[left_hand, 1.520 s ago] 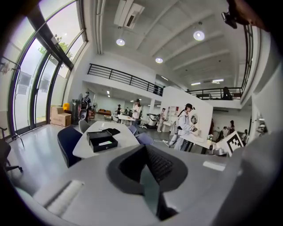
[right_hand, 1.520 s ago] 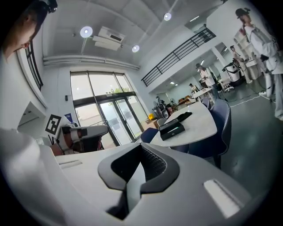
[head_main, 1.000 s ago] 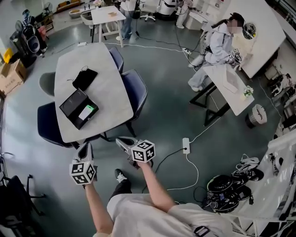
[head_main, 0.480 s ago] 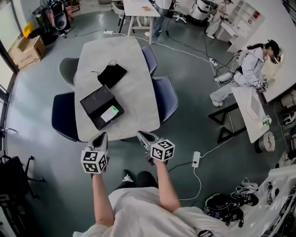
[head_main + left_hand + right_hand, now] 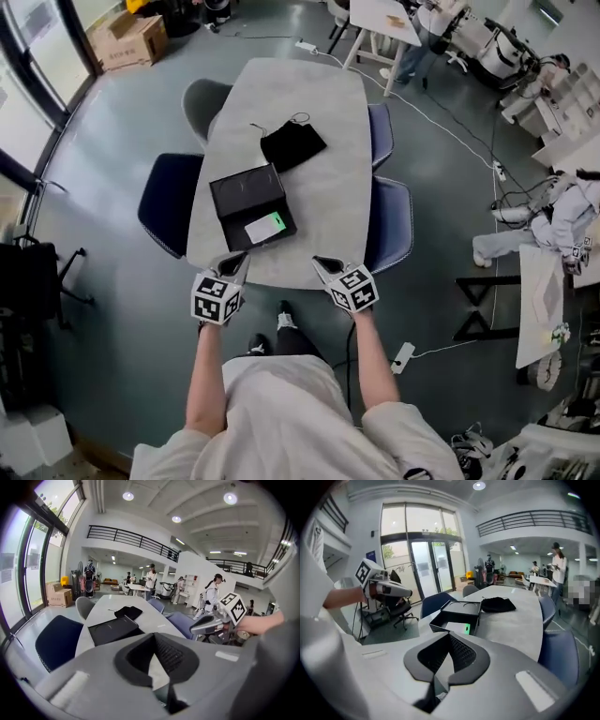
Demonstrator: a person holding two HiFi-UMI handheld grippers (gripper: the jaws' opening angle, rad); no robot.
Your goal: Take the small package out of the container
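An open black container [image 5: 246, 195] lies on the grey table [image 5: 323, 112], and the small white package with a green label [image 5: 265, 228] sits in its near half. The right gripper view shows the same container [image 5: 461, 607] and package [image 5: 457, 628] ahead of the jaws. My left gripper [image 5: 238, 262] hovers at the table's near edge, just short of the container, jaws shut and empty. My right gripper [image 5: 323, 264] is level with it, to the container's right, also shut and empty. In the left gripper view the container [image 5: 112, 629] shows its closed side.
A black pouch [image 5: 292, 143] lies beyond the container. Dark blue chairs [image 5: 169, 202] [image 5: 392, 220] stand at both long sides, a grey chair [image 5: 202, 98] at the far left. Cardboard boxes [image 5: 127, 42] sit by the windows. A cable and power strip [image 5: 403, 356] lie on the floor at right.
The person has walked up to the table. Both grippers have gone from over the floor to the table's near edge, close to the container. Both stay shut.
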